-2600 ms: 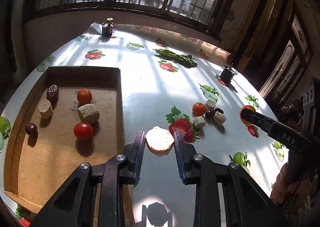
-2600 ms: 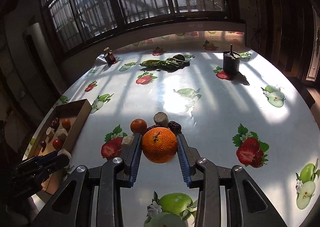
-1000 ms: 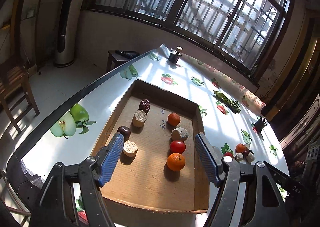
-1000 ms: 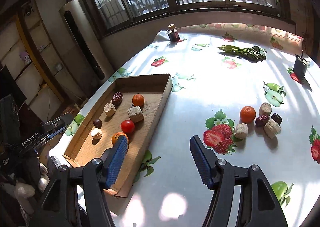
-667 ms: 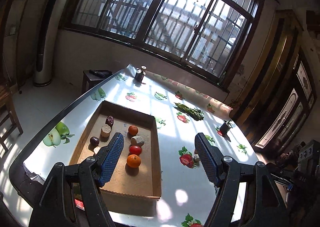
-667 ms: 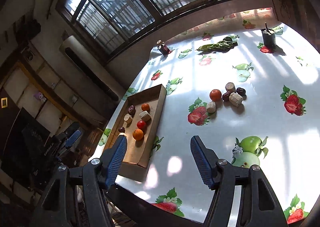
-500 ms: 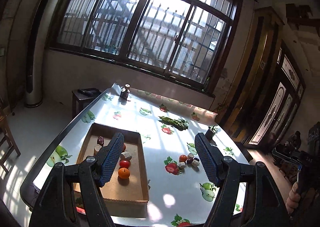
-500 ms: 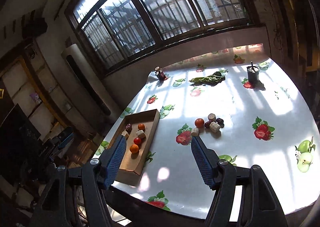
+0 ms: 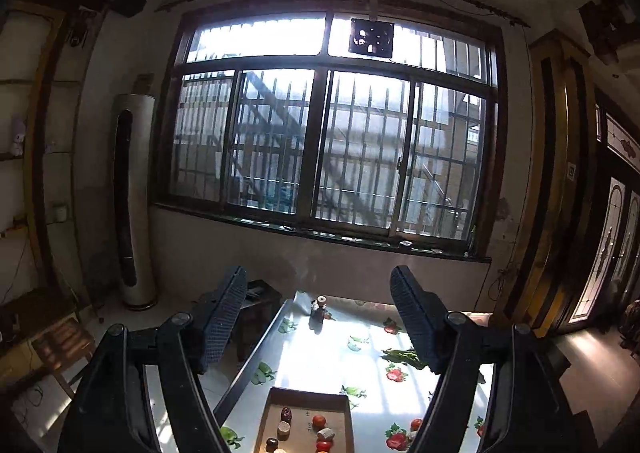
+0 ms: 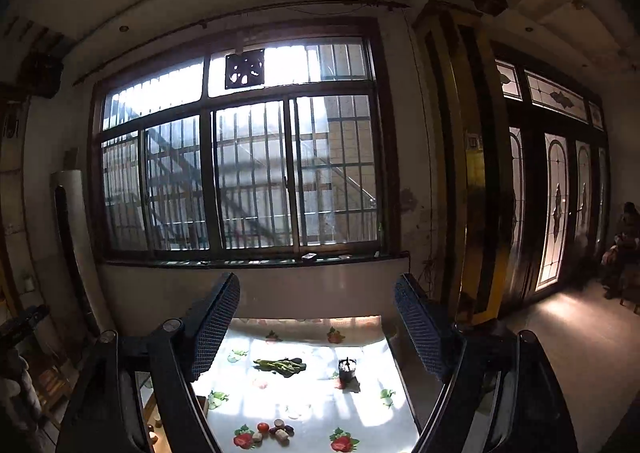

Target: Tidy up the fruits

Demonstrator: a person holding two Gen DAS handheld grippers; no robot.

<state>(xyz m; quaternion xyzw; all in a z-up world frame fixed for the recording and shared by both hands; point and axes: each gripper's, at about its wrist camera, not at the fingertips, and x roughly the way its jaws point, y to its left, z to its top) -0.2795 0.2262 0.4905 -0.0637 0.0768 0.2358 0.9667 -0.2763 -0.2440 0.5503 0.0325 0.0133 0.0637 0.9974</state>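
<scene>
Barred window with 4 sliding panes fills the far wall; a square vent fan sits in its upper light. Tall white floor-standing air conditioner stands left of it. Table carries a fruit-print cloth, a small dark jar, a green vegetable bundle and a dark cup. Stained-glass doors stand at right.

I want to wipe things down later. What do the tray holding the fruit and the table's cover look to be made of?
The tray looks like matte brown cardboard, with thin raw-edged walls. The table cover is probably glossy plastic or oilcloth: it throws bright window glare and carries printed fruit.
</scene>
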